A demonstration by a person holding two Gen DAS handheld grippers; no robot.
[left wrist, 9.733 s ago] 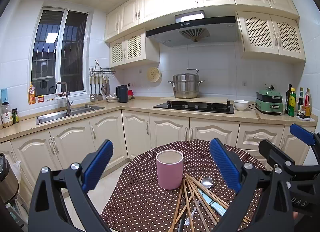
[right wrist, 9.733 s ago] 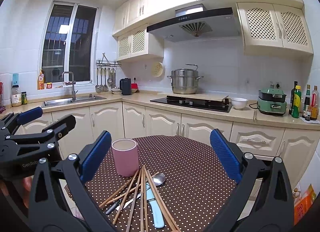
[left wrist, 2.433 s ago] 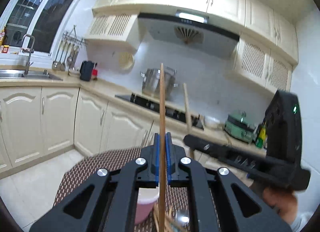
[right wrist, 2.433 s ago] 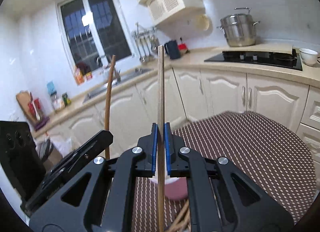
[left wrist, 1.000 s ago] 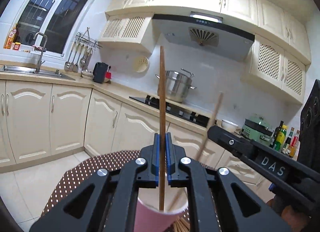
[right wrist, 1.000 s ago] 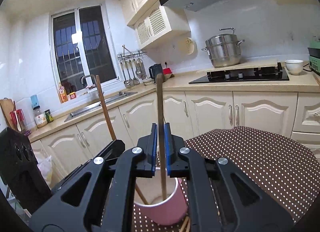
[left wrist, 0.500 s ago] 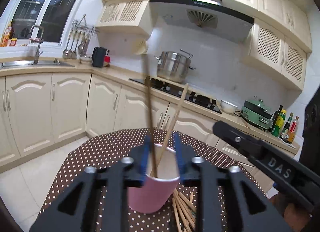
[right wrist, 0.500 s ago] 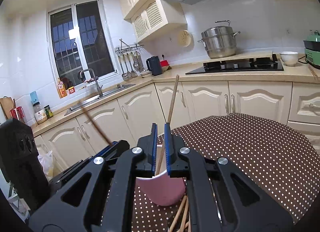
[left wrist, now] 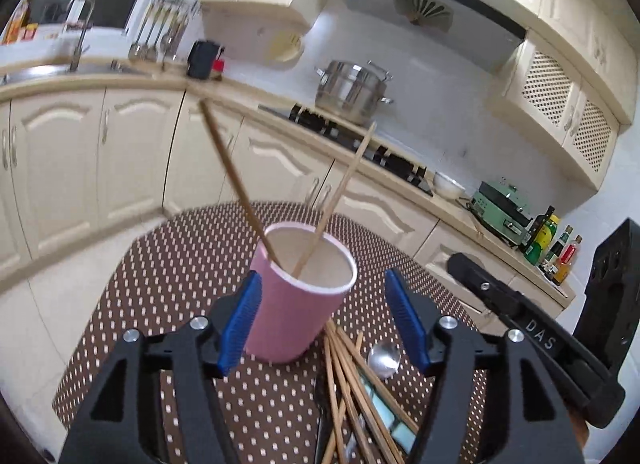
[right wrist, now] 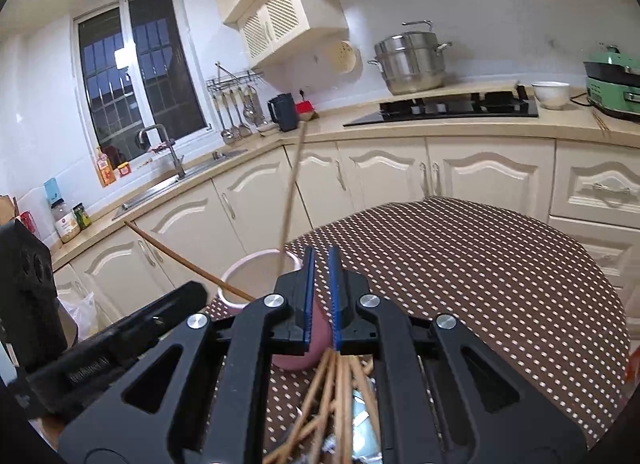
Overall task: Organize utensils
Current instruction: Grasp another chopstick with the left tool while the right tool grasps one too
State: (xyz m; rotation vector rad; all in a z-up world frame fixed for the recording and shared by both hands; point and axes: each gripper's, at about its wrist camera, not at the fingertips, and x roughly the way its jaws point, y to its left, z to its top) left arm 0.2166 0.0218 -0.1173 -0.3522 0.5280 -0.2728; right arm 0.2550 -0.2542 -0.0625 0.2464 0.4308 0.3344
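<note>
Both wooden chopsticks that were pinched upright a second ago now stand free in the pink cylindrical paper cup (left wrist: pixel 298 296); one chopstick (left wrist: pixel 234 180) leans away to the left and the other chopstick (left wrist: pixel 340 196) leans to the right, their tips crossing low inside the cup; the left gripper (left wrist: pixel 322 320) has let go and its blue-padded jaws are opening, spread to either side of the cup with no pad pressing on it; the right gripper (right wrist: pixel 320 296) has its jaws pressed nearly together with only a thin slit between the pads and nothing pinched there, the pink cup showing just behind them; the cup stands upright on the round table with a brown white-dotted cloth (left wrist: pixel 168 264); just beside the cup's base lies the loose pile of wooden chopsticks (left wrist: pixel 352 392), mixed with a steel spoon (left wrist: pixel 384 356) and a pale blue-handled utensil (left wrist: pixel 394 422) whose kind I cannot tell
</note>
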